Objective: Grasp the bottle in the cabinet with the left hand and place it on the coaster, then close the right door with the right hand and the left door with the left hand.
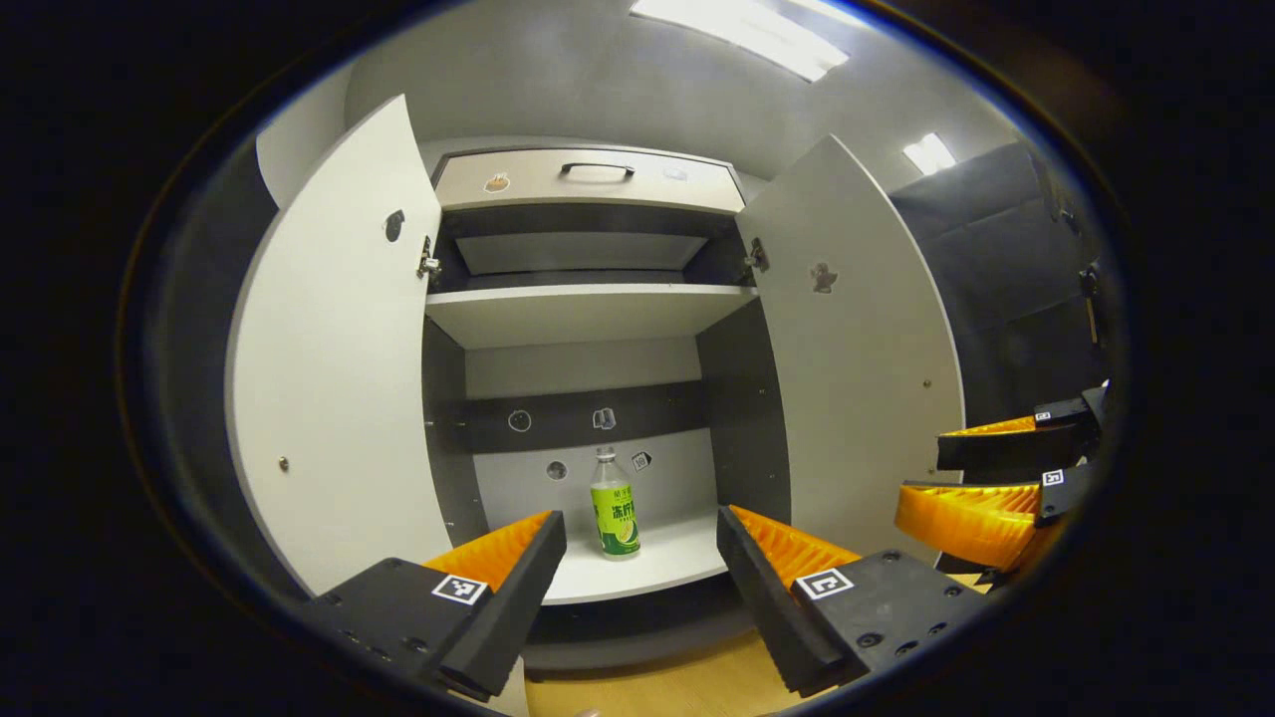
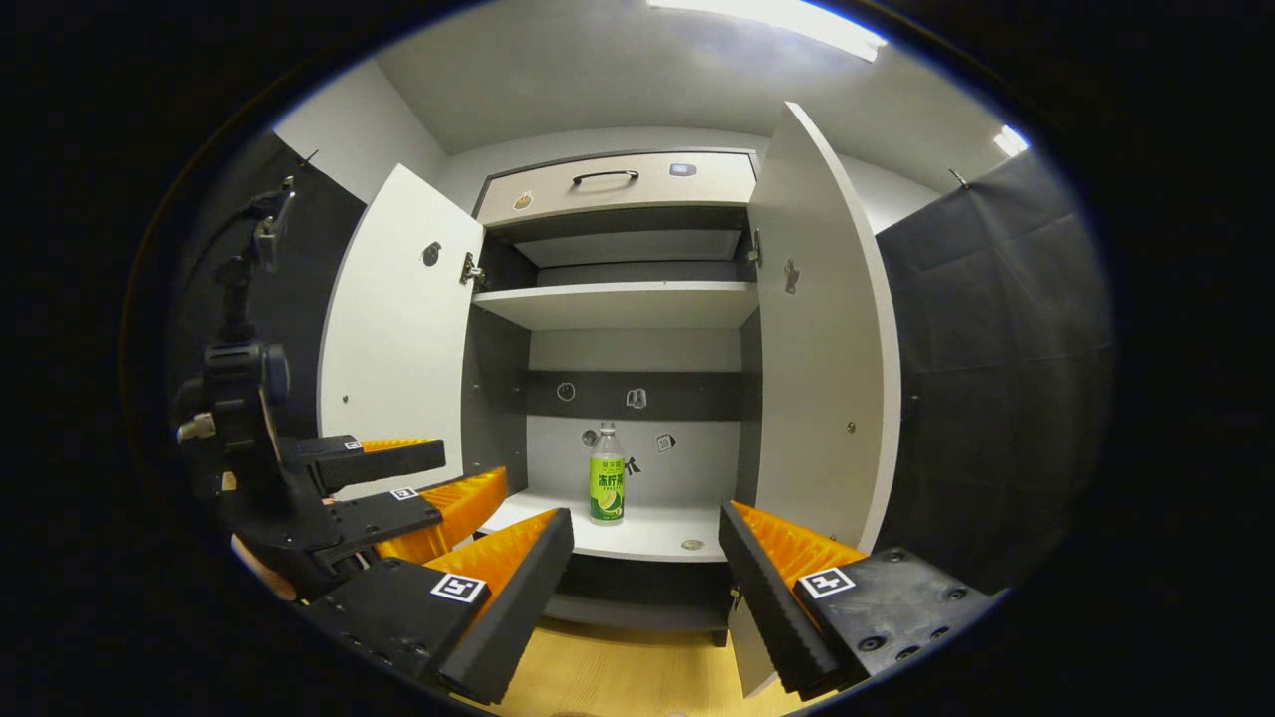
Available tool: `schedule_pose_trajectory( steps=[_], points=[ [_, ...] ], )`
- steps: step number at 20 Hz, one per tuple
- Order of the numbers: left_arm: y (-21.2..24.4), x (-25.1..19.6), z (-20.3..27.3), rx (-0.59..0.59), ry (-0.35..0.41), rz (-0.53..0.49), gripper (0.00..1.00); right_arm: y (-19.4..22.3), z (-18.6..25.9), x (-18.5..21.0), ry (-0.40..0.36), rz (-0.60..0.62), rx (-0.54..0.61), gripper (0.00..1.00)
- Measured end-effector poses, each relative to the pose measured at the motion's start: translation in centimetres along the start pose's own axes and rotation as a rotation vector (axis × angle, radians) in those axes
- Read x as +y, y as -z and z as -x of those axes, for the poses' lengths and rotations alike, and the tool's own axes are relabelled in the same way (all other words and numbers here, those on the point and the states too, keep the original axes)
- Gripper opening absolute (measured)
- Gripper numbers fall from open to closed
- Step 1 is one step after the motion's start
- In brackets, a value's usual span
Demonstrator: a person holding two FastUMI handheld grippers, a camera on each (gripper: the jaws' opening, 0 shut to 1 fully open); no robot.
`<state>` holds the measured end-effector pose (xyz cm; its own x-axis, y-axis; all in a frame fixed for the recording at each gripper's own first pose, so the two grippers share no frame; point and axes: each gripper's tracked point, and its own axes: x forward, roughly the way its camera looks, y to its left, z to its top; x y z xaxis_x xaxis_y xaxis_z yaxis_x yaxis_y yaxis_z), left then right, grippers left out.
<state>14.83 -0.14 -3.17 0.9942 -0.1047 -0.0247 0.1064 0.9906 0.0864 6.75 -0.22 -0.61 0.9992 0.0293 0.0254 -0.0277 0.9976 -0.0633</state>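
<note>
Both tongs, left (image 1: 642,558) and right (image 2: 647,558), gape wide before the shelved bottle (image 1: 615,506).

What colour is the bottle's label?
Green, with a lime-yellow patch low down, on the bottle; it shows best in the left gripper view.

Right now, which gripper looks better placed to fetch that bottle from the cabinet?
Left, probably. The open left gripper frames the green-labelled clear plastic bottle nearly centred between its fingers; the right gripper, also open, sees it off to one side.
</note>
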Motion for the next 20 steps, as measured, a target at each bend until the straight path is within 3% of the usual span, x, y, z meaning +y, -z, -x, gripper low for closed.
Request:
schedule_pose_trajectory(
  steps=[9,20],
  points=[
    [0.9,1.8,-10.9,-0.015,-0.042,-0.025,0.96,1.5,-5.1,-1.6,-0.065,0.004,0.009,0.98],
    [6.8,3.1,-22.1,0.032,-0.053,-0.004,0.96,2.9,-9.5,-0.7,-0.145,0.094,-0.019,0.98]
  ],
)
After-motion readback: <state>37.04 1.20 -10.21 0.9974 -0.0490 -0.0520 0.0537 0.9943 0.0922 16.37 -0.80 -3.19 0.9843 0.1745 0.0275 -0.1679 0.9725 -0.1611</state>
